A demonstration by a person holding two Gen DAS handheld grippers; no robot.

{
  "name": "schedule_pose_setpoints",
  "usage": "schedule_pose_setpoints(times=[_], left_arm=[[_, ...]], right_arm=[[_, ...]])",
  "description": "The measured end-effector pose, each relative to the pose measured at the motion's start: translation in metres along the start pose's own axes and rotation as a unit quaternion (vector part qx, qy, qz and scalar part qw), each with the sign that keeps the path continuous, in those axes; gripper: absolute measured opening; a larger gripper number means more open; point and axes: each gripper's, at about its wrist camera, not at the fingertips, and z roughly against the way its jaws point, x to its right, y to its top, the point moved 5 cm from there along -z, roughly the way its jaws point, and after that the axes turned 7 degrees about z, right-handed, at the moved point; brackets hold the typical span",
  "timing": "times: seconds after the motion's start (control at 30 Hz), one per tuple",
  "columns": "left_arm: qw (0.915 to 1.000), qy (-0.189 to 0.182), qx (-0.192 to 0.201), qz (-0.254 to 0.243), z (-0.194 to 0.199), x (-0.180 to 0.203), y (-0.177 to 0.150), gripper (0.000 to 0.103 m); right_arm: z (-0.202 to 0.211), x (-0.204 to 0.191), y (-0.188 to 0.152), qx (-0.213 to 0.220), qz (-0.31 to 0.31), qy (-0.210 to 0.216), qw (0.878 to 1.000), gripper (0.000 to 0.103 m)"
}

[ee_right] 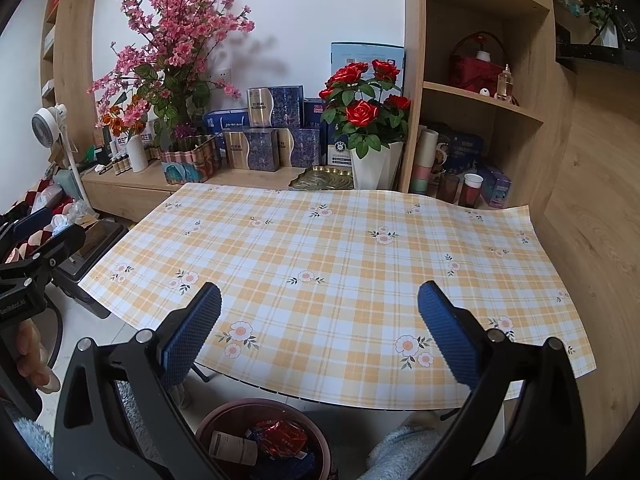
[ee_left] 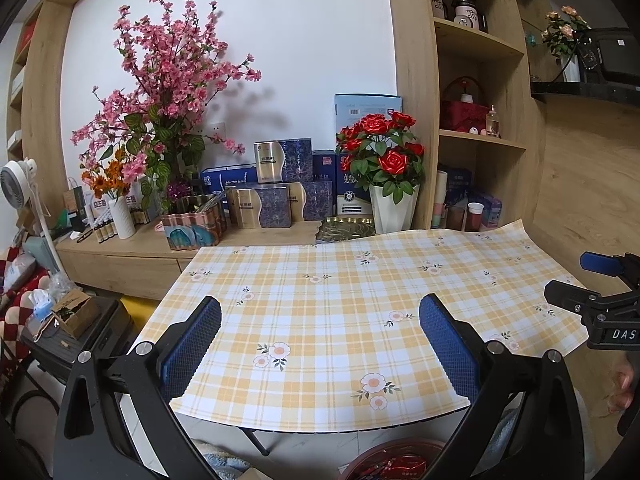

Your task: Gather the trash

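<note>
A round reddish-brown bin [ee_right: 208, 424] stands on the floor below the table's near edge, holding red and blue wrappers [ee_right: 280, 438] and a white label. Its rim [ee_left: 360, 462] shows at the bottom of the left wrist view. My left gripper [ee_left: 320, 344] hovers open over the near part of the yellow plaid tablecloth [ee_left: 320, 280], nothing between its blue pads. My right gripper [ee_right: 320, 332] is open too, above the table's near edge [ee_right: 360, 396] and just beyond the bin. I see no trash on the cloth. The right gripper's side [ee_left: 592, 308] shows at the right edge of the left wrist view.
Behind the table a low wooden shelf carries a red rose pot [ee_right: 372, 160], blue and gold boxes [ee_right: 264, 136], a pink blossom arrangement [ee_right: 176, 40] and a gold tray [ee_right: 320, 178]. A tall shelf unit [ee_right: 480, 92] stands at right. A fan [ee_left: 16, 180] and a black case [ee_left: 80, 332] sit at left.
</note>
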Motion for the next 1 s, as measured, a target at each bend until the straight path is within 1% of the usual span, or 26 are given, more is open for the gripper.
schedule_pose_setpoints(times=[0.6,0.7,1.0], left_arm=[[1.0,0.005,-0.003,0.007,0.001,-0.009,-0.003,0.097],[0.9999,0.011,-0.003,0.011,0.0,-0.01,-0.004,0.097],[0.9997,0.008,-0.008,0.022,0.0,-0.014,-0.004,0.097]], right_arm=[[-0.002,-0.003,0.0,-0.004,0.005,0.002,1.0,0.097],[-0.002,-0.004,0.0,-0.003,0.004,0.002,1.0,0.097],[-0.003,-0.003,0.001,-0.003,0.004,0.002,1.0,0.097]])
